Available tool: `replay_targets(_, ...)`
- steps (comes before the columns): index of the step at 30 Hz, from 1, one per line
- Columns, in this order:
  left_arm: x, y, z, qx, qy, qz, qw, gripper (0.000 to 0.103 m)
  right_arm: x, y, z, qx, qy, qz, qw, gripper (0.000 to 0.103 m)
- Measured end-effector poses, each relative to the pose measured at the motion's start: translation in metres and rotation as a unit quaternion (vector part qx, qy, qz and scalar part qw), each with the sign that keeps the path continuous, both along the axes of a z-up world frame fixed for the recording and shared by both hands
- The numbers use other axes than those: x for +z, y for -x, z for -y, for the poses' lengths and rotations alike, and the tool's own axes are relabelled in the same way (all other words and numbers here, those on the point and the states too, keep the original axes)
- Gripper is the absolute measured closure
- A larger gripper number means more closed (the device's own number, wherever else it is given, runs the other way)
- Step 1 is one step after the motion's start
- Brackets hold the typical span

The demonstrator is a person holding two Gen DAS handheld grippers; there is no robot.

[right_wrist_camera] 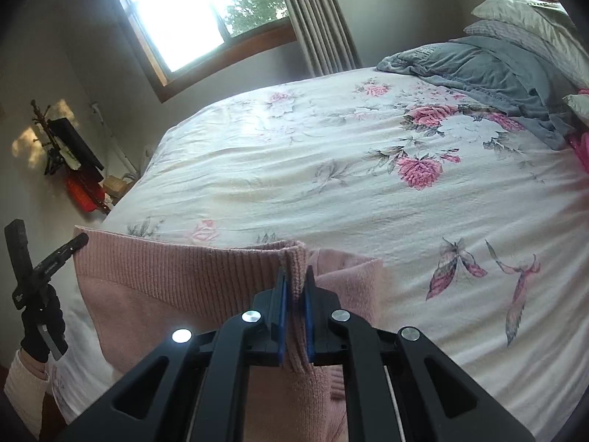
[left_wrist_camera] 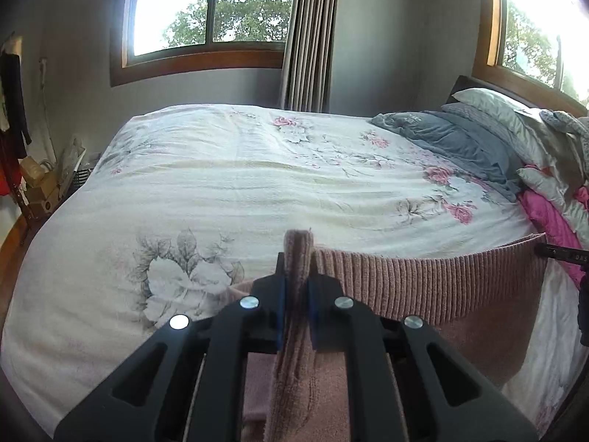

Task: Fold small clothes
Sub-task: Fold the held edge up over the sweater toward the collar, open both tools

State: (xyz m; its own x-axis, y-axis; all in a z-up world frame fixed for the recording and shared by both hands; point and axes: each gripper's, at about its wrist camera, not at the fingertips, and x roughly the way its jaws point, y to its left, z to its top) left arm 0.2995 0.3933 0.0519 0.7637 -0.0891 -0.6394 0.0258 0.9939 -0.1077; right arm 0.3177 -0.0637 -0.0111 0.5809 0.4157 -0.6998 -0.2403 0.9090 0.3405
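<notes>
My left gripper (left_wrist_camera: 297, 287) is clamped on one corner of the pink knit garment (left_wrist_camera: 423, 287), a thick wad of fabric bunched between the 2 blue pads, and my right gripper (right_wrist_camera: 296, 287) is pinched shut on the opposite corner of the same ribbed hem, so the piece hangs stretched between my 2 claws just above the near edge of the bed (left_wrist_camera: 239, 184). To do this step well, I judge I should keep both corners level and the hem taut, carry the garment forward over the open middle of the floral cover, and lower it so the body lays flat before either grip lets go; uneven height would leave a skewed crease. The knit is soft and fuzzy, with a band of vertical ribbing along the top edge and a plainer, brushed weave below. The cover beneath is a wrinkled cream cotton printed with roses; farther right lie a crumpled grey blanket (left_wrist_camera: 460, 140) and satin-looking pillows (left_wrist_camera: 493, 107)
</notes>
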Motion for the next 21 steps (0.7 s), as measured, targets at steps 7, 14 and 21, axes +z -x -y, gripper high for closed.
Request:
replay_targets(7,-0.073,-0.051,-0.010,0.017,-0.018,-0.071,0.9972,0.095,-0.059,-0.055,-0.015,-0.014,0.025,-0.056,0.998,0.095)
replay_targets(14,-0.108,-0.063,-0.031,0.045,-0.001,-0.125,0.9911,0.084,-0.100,-0.072,-0.016,-0.038,0.032,-0.094,0.994,0.095)
replay_targets(21,-0.097,-0.042,-0.068,0.090,0.041,-0.128,0.9868,0.068,-0.104,-0.054,-0.007,-0.046,0.051,-0.102,0.992,0.077)
